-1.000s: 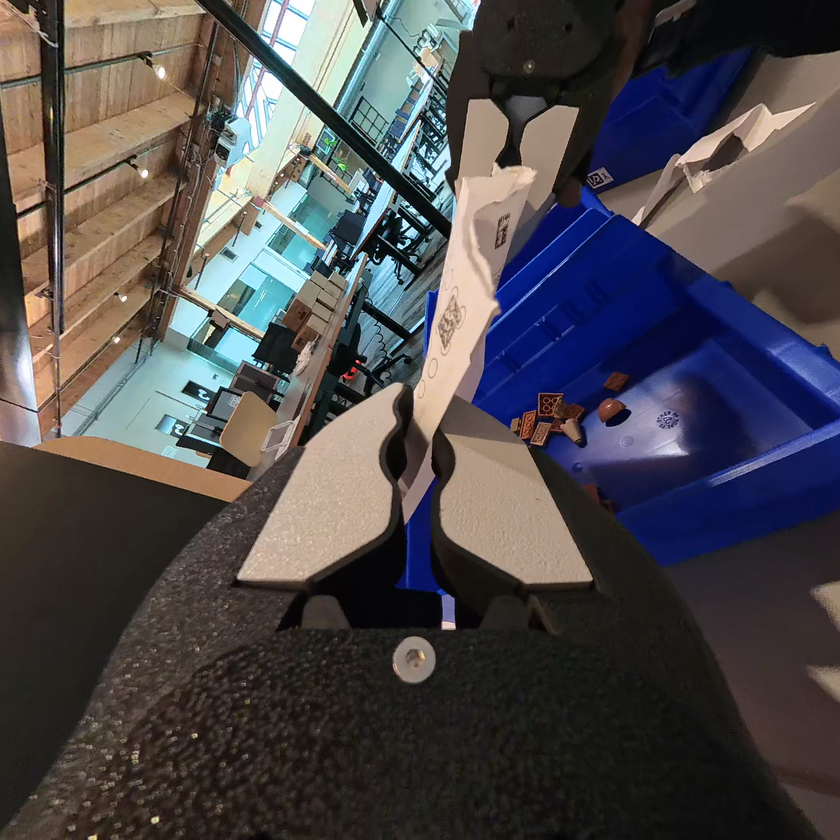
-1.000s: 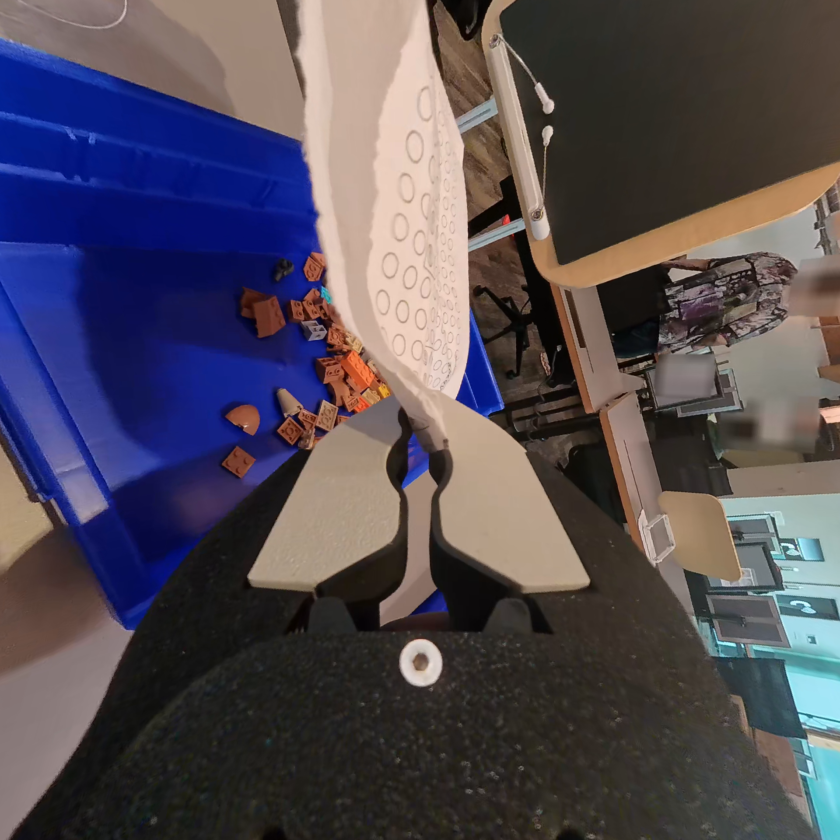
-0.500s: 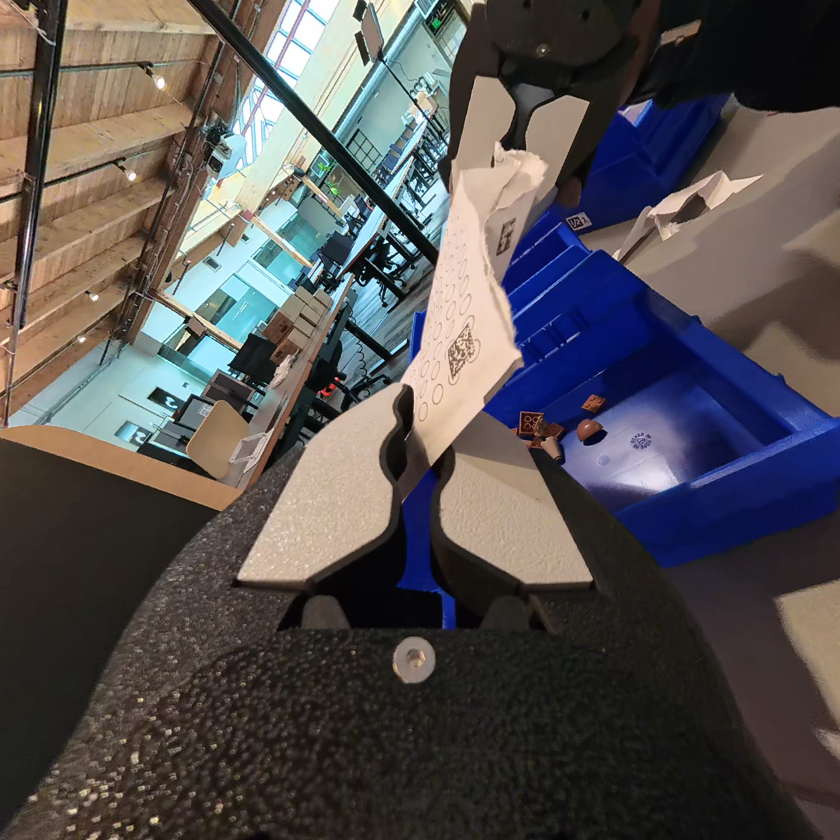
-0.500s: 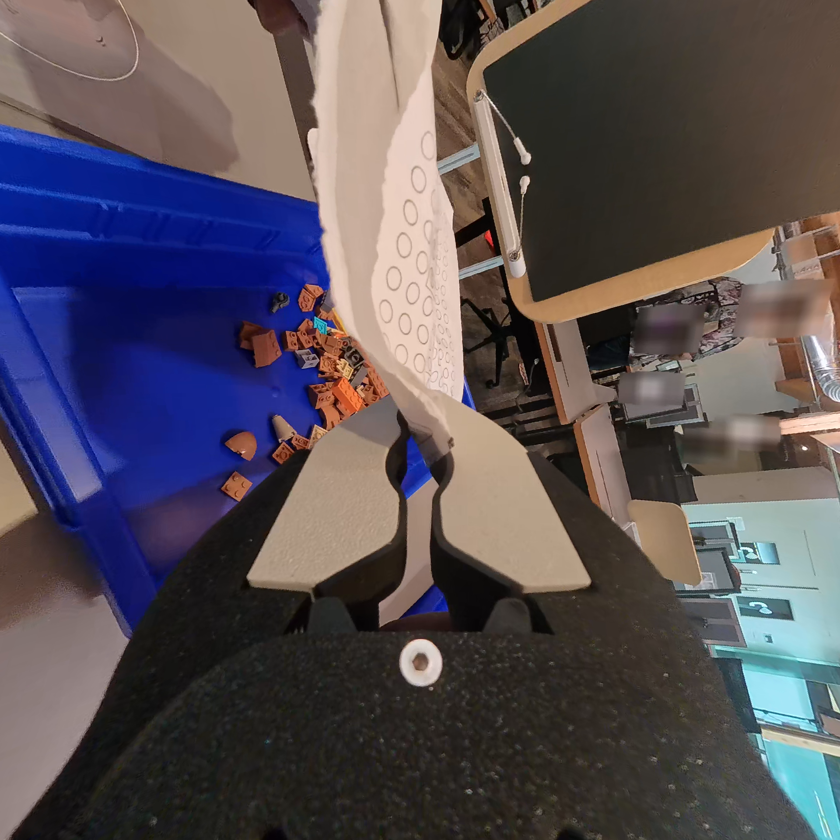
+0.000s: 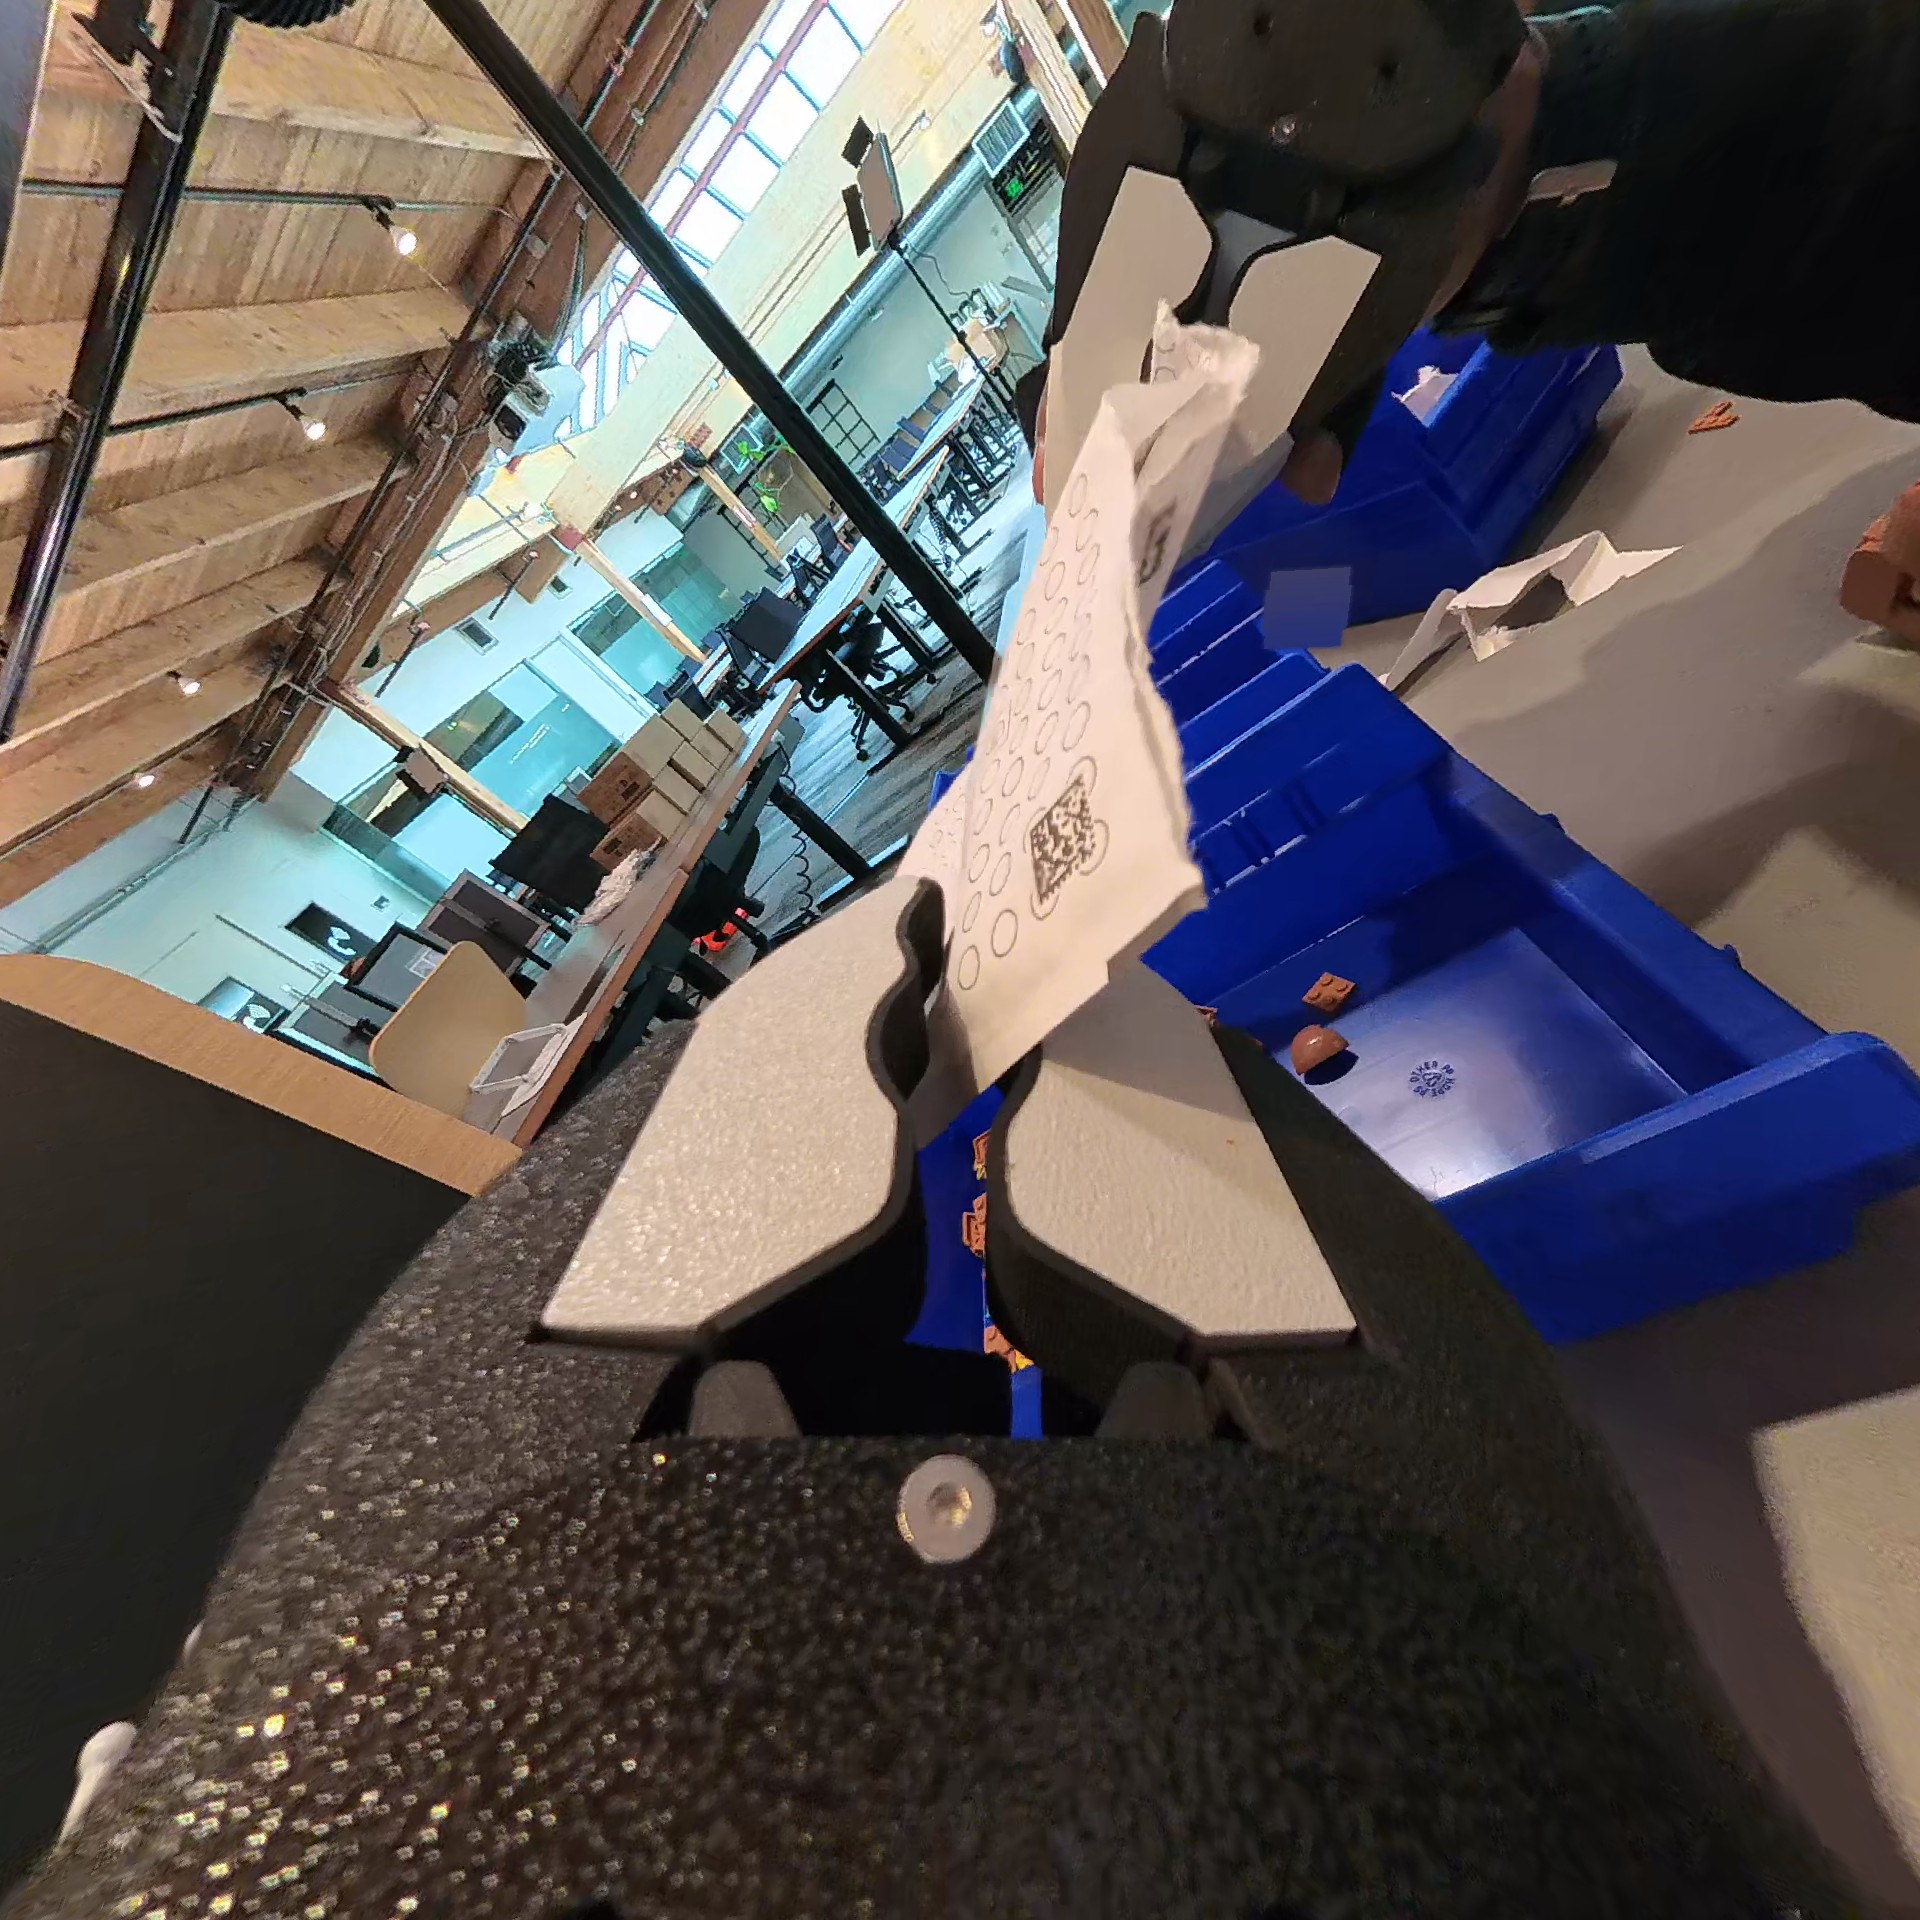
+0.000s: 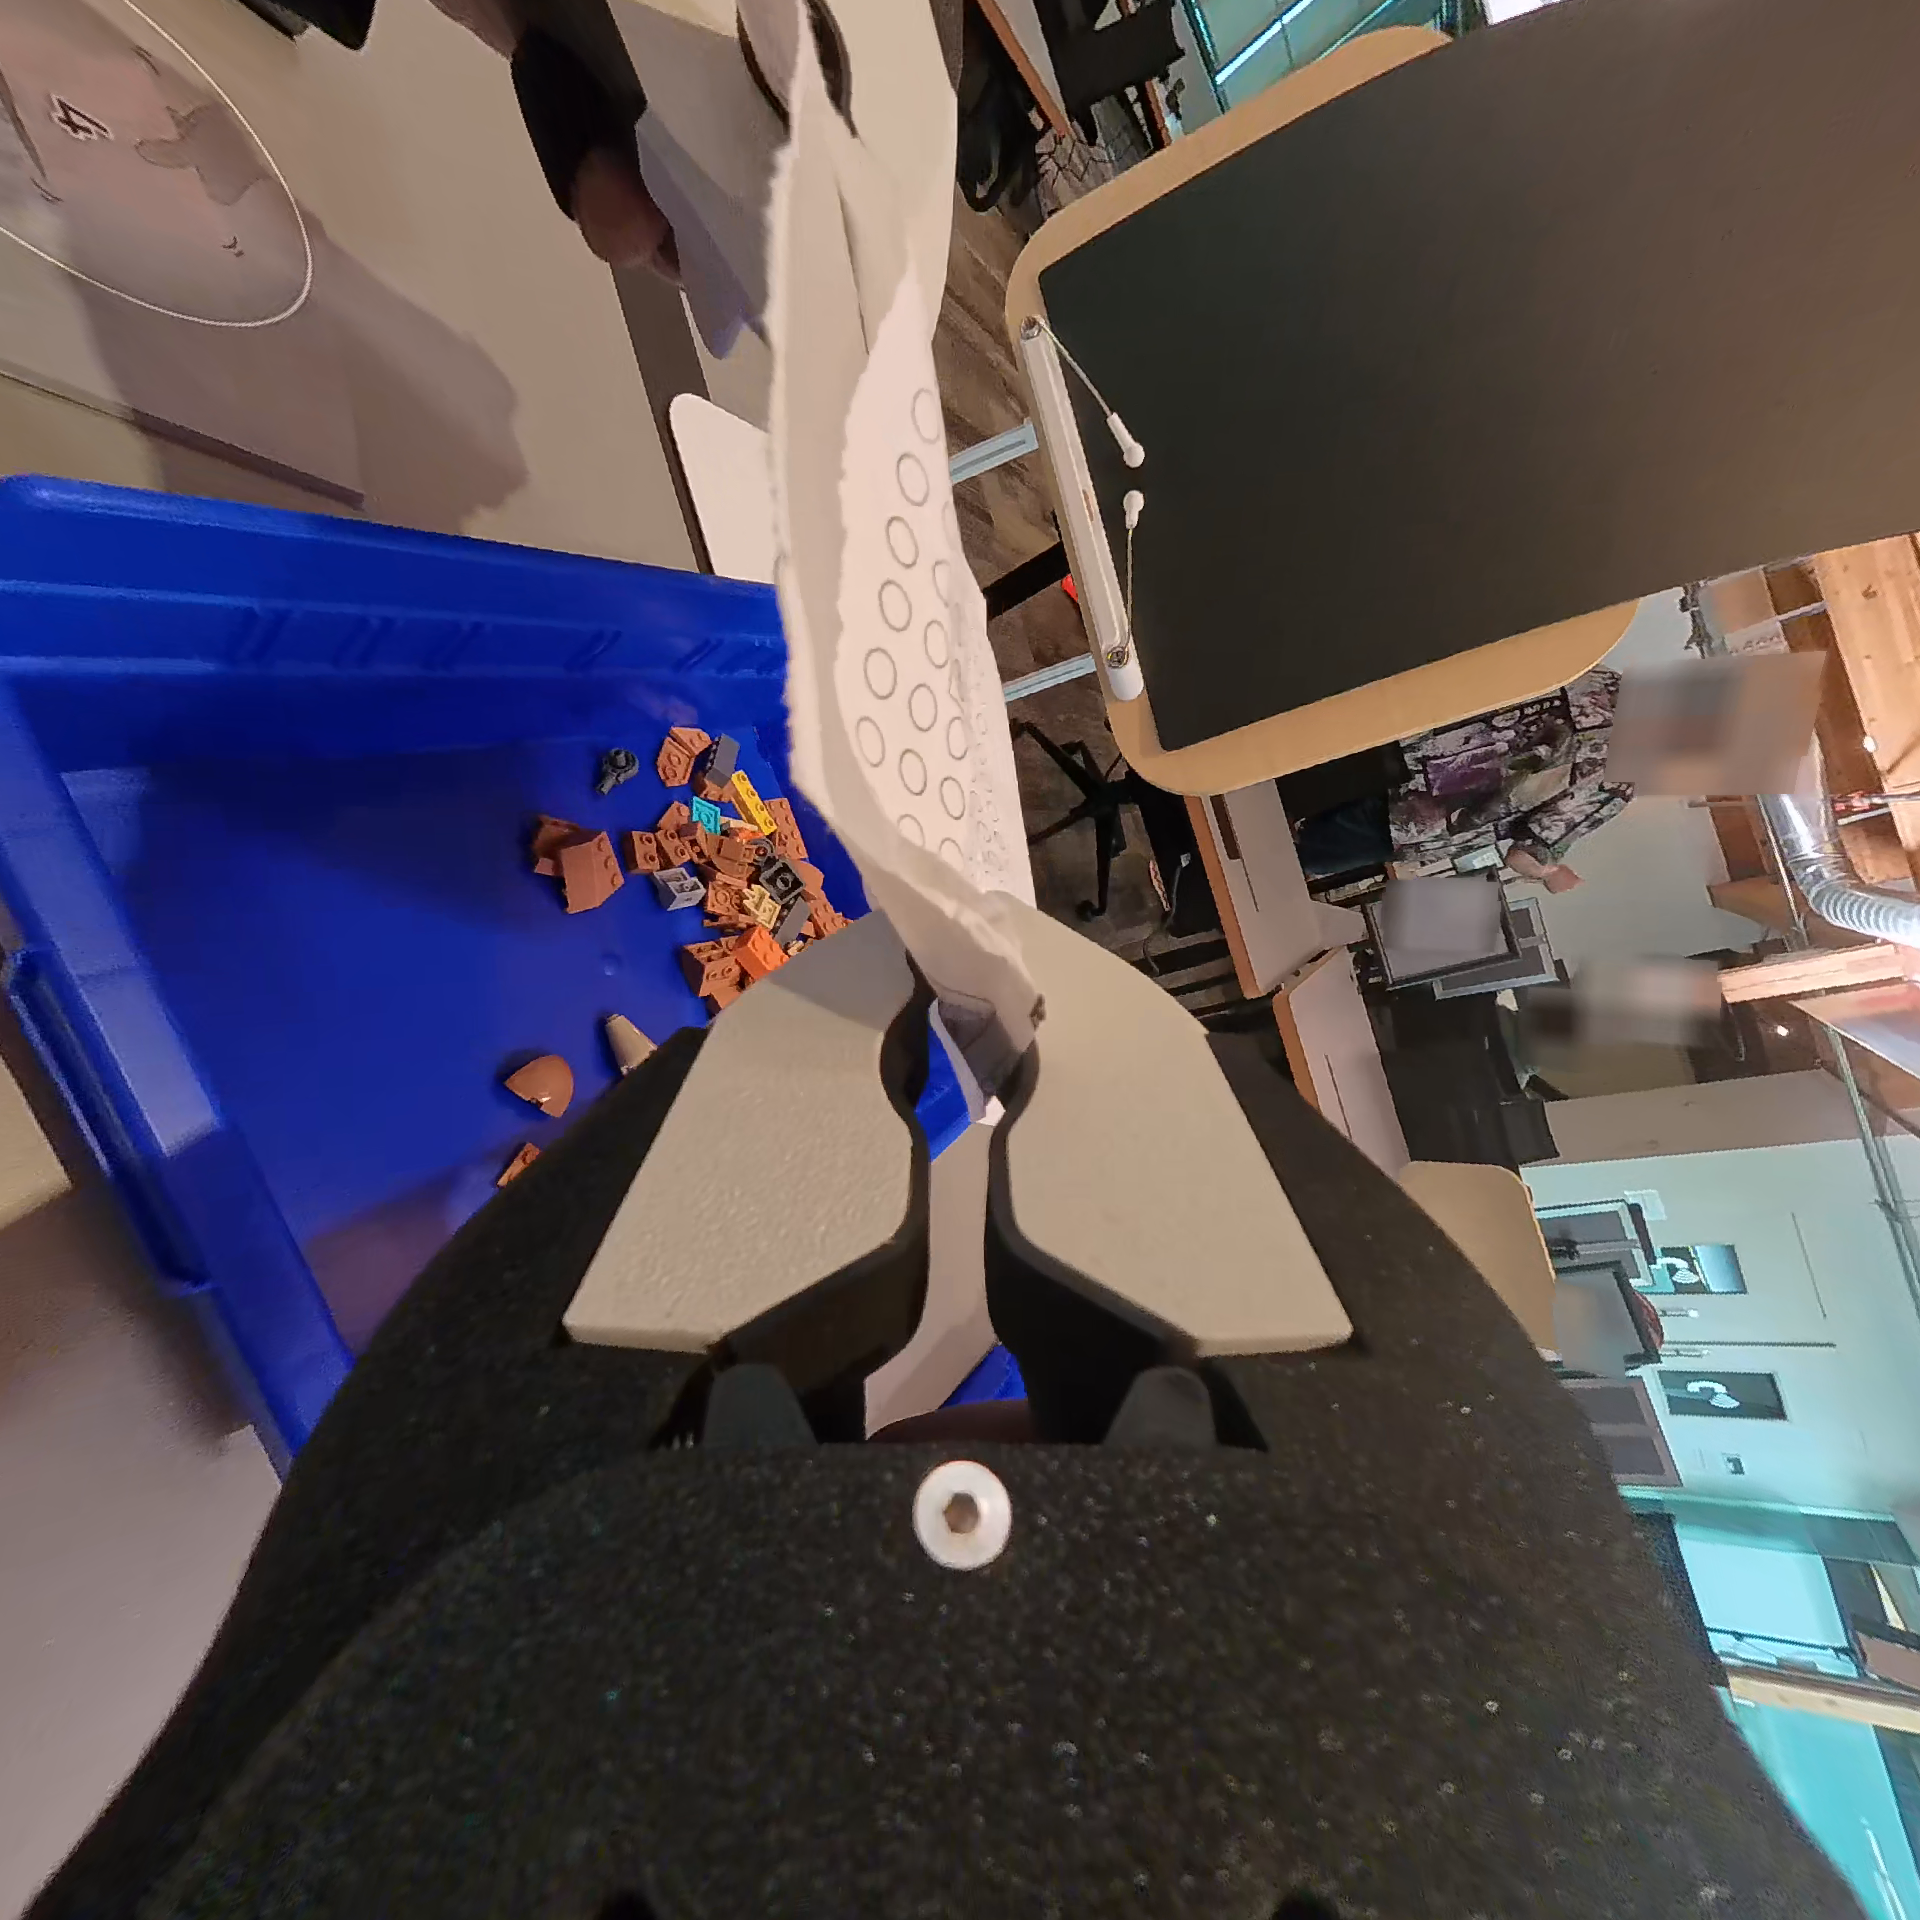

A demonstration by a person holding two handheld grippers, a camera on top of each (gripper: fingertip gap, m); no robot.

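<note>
White torn paper bag (image 5: 1070,748) spans both tongs: left tongs (image 5: 961,1023) pinch its lower edge, right tongs (image 6: 971,1023) pinch the far end. Long axis runs tong to tong, above blue bin (image 6: 260,935) of bricks (image 6: 717,883) on the counter (image 5: 1662,727).

Left wrist view is taken close behind the left gripper (image 5: 961,997), tilted, aimed along its fingers twd the right gripper (image 5: 1195,343). Right wrist view is taken close behind its own fingers, aimed back the opp. way. Shared by both: white paper bag (image 5: 1060,748) (image 6: 883,623), blue bin (image 5: 1662,1195) (image 6: 260,935), small bricks (image 6: 717,862).
</note>
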